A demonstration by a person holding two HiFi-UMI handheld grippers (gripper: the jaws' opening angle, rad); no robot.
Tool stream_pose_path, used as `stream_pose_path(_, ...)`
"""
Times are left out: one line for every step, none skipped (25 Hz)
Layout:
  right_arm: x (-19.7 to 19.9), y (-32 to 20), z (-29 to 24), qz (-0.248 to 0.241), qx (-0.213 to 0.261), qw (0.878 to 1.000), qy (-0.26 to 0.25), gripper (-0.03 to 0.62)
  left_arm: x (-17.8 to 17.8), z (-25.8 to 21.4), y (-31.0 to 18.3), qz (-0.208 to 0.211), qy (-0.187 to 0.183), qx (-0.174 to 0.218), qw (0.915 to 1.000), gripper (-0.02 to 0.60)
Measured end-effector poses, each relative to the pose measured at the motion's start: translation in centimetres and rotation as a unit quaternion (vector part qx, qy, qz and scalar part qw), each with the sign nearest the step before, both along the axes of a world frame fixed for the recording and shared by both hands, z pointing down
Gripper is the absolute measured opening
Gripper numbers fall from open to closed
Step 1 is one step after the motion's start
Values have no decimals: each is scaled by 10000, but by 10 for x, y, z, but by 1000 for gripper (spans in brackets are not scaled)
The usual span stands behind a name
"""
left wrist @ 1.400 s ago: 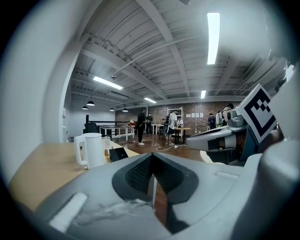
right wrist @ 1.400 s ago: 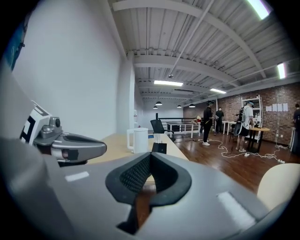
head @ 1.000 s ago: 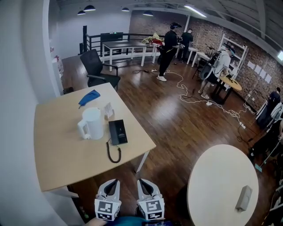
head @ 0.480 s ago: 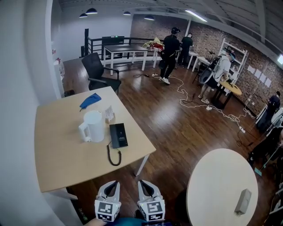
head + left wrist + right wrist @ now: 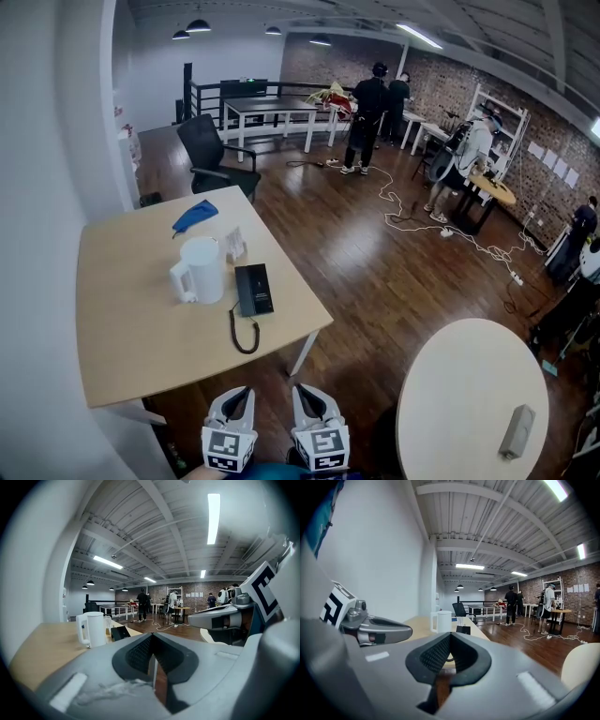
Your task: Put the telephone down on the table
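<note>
Telephone (image 5: pixel 253 289): one, black, oblong, flat on square wooden table (image 5: pixel 122 319), close to its right edge, just beside white jug (image 5: pixel 200 270) and right of it. Long axis from near table edge toward far edge, roughly parallel to right edge; one short end toward the grippers. Cord (image 5: pixel 242 333): one, black, out from that near end, looped toward near table edge. Jug: one, handle to the left. Blue cloth (image 5: pixel 194 215): one, near far edge. Small clear card stand (image 5: pixel 234 244): one, beyond telephone. Nearby tables: two, the square one and round white table (image 5: pixel 473 394), the latter bearing one grey block (image 5: pixel 517 431). Office chair (image 5: pixel 214 155): one. People: four, far across room. Grippers: two, left gripper (image 5: pixel 240 392) and right gripper (image 5: pixel 303 392), side by side short of the table, well apart from telephone, each with jaws pressed together on nothing.
</note>
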State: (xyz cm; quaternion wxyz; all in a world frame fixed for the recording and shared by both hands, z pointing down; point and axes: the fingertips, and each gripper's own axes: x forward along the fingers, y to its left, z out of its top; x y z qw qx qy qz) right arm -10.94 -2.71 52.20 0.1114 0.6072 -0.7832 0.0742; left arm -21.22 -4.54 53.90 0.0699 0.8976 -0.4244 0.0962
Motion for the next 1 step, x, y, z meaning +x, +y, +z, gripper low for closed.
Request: stream_pose_path(0,0,0,-8,-12,10000,-4,-9,0,0,0,-5,-5,-3,10000,12)
